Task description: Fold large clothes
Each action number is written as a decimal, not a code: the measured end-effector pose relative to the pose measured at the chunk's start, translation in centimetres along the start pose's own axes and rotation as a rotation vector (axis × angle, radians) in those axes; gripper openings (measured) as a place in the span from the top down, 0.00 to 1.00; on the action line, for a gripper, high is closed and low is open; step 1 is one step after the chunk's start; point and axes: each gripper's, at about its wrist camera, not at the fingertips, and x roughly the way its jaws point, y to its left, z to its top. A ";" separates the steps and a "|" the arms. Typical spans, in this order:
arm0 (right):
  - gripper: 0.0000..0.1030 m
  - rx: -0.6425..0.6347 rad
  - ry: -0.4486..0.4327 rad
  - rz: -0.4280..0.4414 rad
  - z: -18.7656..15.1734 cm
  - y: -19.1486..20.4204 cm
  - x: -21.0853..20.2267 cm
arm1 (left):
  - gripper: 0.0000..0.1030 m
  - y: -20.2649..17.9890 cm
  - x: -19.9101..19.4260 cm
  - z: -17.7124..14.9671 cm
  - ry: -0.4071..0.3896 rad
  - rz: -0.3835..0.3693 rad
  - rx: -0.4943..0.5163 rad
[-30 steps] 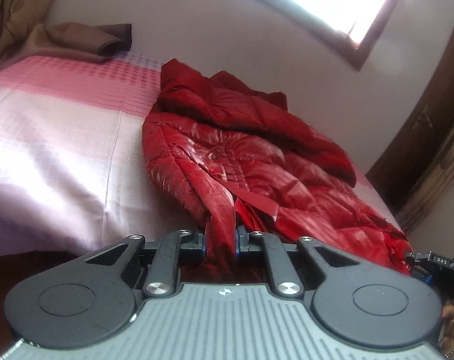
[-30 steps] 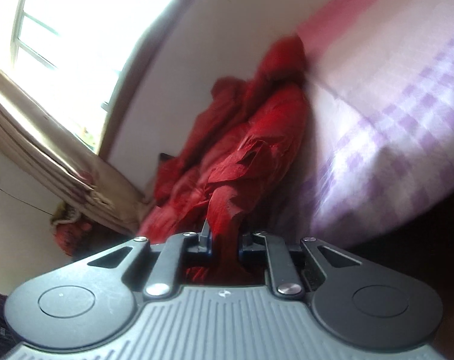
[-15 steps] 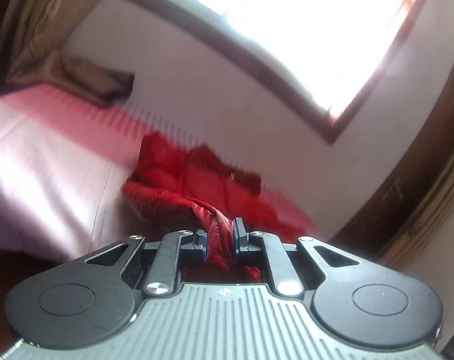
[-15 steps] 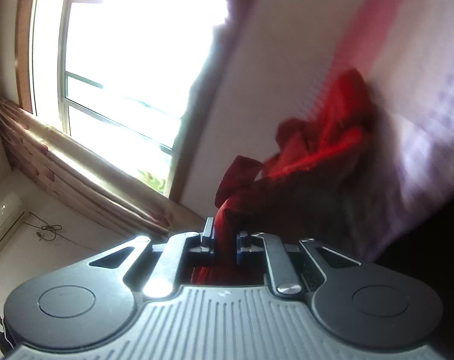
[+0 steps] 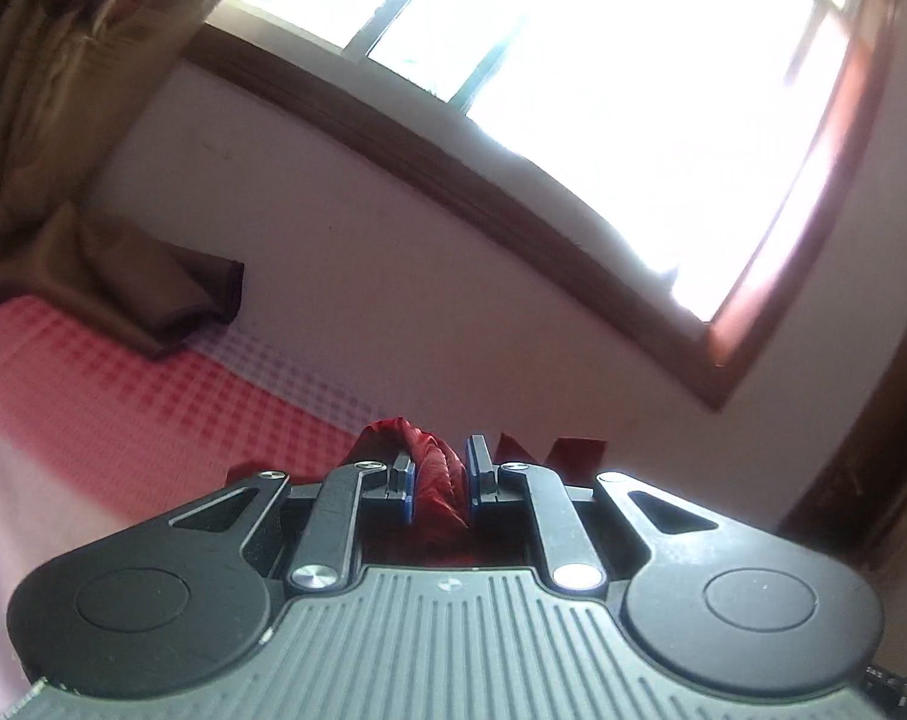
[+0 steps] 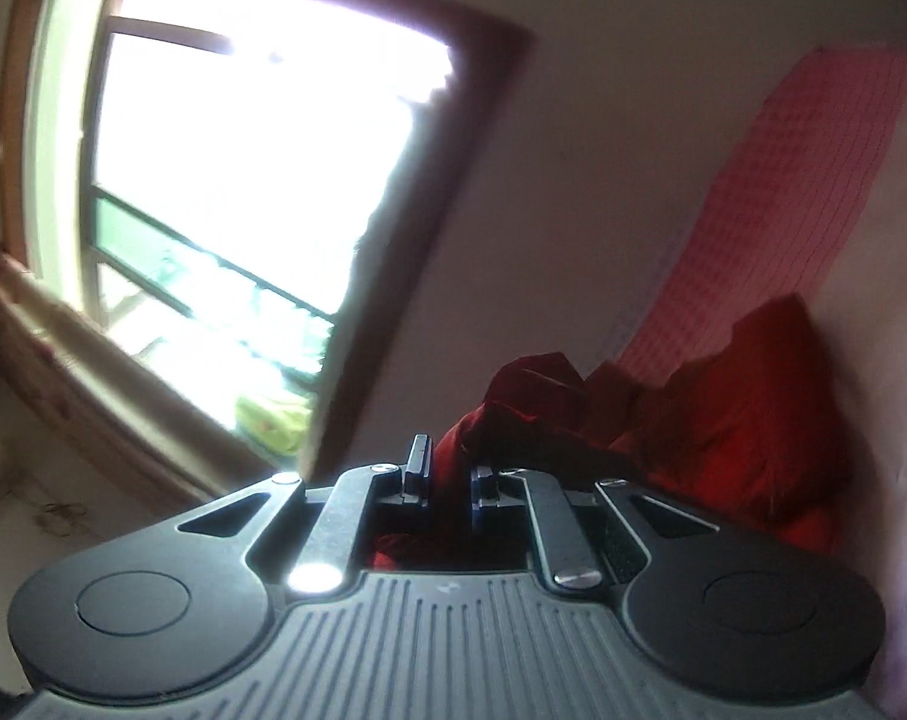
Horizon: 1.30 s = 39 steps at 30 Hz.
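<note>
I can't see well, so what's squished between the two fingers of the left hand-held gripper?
A bunched fold of the red puffer jacket sits pinched in the left hand-held gripper, seen in the left wrist view.

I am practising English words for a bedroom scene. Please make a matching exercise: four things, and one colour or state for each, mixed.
Things:
1. jacket
2. left gripper
3. curtain
4. bed sheet

Colour or state:
A. pink checks
B. brown, hanging beside the window
C. shiny red
D. shut on cloth

Pairs: 1-C, 2-D, 3-B, 4-A
</note>
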 end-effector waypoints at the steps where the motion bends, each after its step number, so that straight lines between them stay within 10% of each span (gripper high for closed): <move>1: 0.88 0.026 0.004 -0.023 0.7 -0.7 1.4 | 0.85 -0.2 1.9 0.2 0.007 0.014 0.008; 11: 0.88 0.102 0.046 -0.286 3.6 -8.8 13.5 | 0.70 1.7 16.4 -2.2 0.110 0.171 0.051; 16: 0.77 0.277 0.020 -0.235 3.8 -12.5 14.7 | 0.00 3.4 16.5 -2.4 -0.040 0.281 0.035; 20: 0.53 0.237 -0.024 -0.138 4.6 -11.7 13.9 | 0.03 2.4 14.9 -1.8 -0.086 0.260 0.130; 27: 0.53 -0.498 0.030 -0.232 1.9 0.6 16.5 | 0.57 -3.4 14.7 -4.5 0.059 0.072 0.372; 34: 0.73 -0.844 0.244 -0.376 -3.2 1.9 25.7 | 0.60 -5.3 20.9 -7.5 0.162 0.084 0.546; 39: 0.74 -0.906 0.310 -0.467 -3.9 -1.7 29.2 | 0.65 -0.7 25.6 -8.7 0.298 0.170 0.436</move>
